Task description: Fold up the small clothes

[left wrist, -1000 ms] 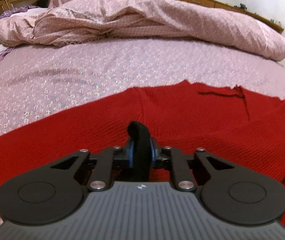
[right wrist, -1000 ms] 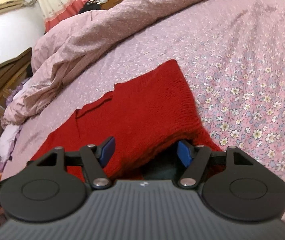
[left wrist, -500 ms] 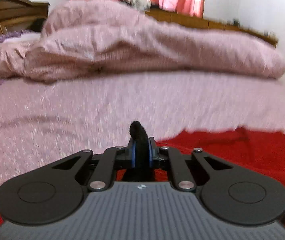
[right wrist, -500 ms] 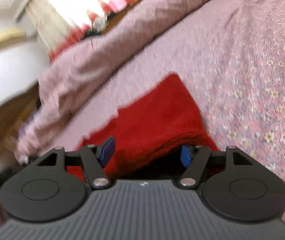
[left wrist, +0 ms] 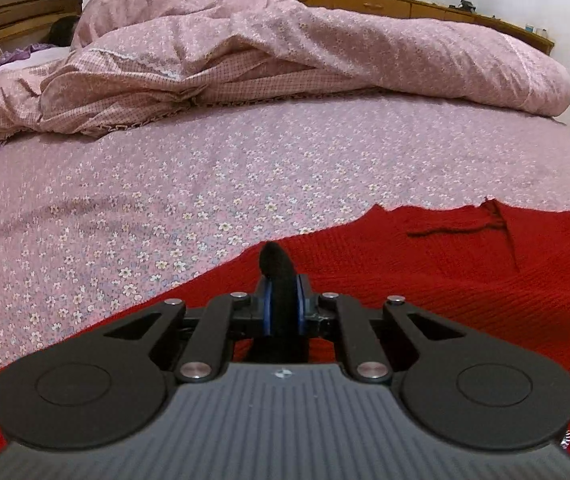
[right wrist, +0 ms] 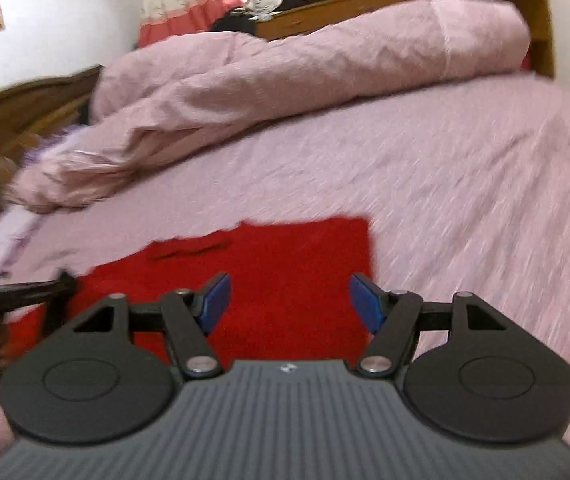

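Note:
A red knitted garment (left wrist: 425, 272) lies flat on the flowered bed sheet (left wrist: 205, 184). My left gripper (left wrist: 283, 312) is shut on a small black piece of cloth (left wrist: 277, 264) that sticks up between its blue pads, above the red garment's near edge. In the blurred right wrist view the red garment (right wrist: 285, 264) lies below my right gripper (right wrist: 289, 304), which is open and empty, its blue pads (right wrist: 215, 300) wide apart. The left gripper shows at that view's left edge (right wrist: 25, 296).
A rumpled pink duvet (left wrist: 285, 52) is heaped across the far side of the bed. A wooden headboard (left wrist: 13, 12) stands at the left and a wooden ledge (left wrist: 405, 4) with clutter runs behind. Bare sheet lies between garment and duvet.
My right gripper has lifted and drawn back from the red garment's edge, staying open. The left gripper tilted up and came back down, still shut on the black cloth.

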A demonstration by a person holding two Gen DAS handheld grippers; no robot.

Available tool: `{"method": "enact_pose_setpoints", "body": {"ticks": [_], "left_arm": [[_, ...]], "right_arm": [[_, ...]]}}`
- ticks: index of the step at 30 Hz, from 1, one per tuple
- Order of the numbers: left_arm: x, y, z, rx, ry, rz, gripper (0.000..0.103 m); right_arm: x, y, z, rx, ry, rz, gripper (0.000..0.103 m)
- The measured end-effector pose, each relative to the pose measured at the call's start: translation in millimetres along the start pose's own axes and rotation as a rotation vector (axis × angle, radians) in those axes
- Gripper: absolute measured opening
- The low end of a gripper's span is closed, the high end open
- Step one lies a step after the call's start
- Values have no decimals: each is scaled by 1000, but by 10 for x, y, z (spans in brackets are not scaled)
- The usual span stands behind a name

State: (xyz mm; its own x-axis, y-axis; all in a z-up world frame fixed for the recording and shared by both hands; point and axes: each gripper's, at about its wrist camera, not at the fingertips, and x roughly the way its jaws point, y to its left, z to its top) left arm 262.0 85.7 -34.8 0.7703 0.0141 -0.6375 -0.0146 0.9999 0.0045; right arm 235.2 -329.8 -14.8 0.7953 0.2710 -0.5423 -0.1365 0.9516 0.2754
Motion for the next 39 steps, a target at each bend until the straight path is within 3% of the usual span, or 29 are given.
{"method": "enact_pose_setpoints", "body": {"ticks": [4, 7, 8, 9, 10, 11, 15, 20, 24, 32, 39], "left_arm": [[-121, -15, 20, 6, -21, -8, 14], [-189, -7, 42, 3, -35, -15, 14], [-211, -7, 49, 0, -40, -18, 14], [-236, -9, 58, -3, -50, -18, 14], [-258, -14, 71, -3, -63, -18, 14], [-278, -18, 80, -1, -77, -18, 14], [-152, -61, 128, 13, -81, 6, 14], [255, -141, 43, 61, -9, 41, 15], [365, -219, -33, 128, -20, 82, 17], [103, -119, 84, 109, -38, 140, 57], [-286, -11, 30, 79, 13, 82, 64]], "right_arm": [[544, -65, 113, -95, 38, -123, 68], [827, -169, 136, -88, 91, -109, 64], [881, -212, 133, -66, 101, -81, 52], [909, -226, 122, -56, 107, -52, 25], [903, -229, 122, -57, 92, -38, 17], [849, -190, 126, -62, 60, -43, 16], [660, -224, 101, -28, -91, -94, 15], [879, -300, -37, -23, -51, -163, 15], [898, -284, -42, -25, -46, -179, 18], [728, -232, 32, -26, -27, -199, 32], [273, -18, 16, -59, -39, -149, 38]]}}
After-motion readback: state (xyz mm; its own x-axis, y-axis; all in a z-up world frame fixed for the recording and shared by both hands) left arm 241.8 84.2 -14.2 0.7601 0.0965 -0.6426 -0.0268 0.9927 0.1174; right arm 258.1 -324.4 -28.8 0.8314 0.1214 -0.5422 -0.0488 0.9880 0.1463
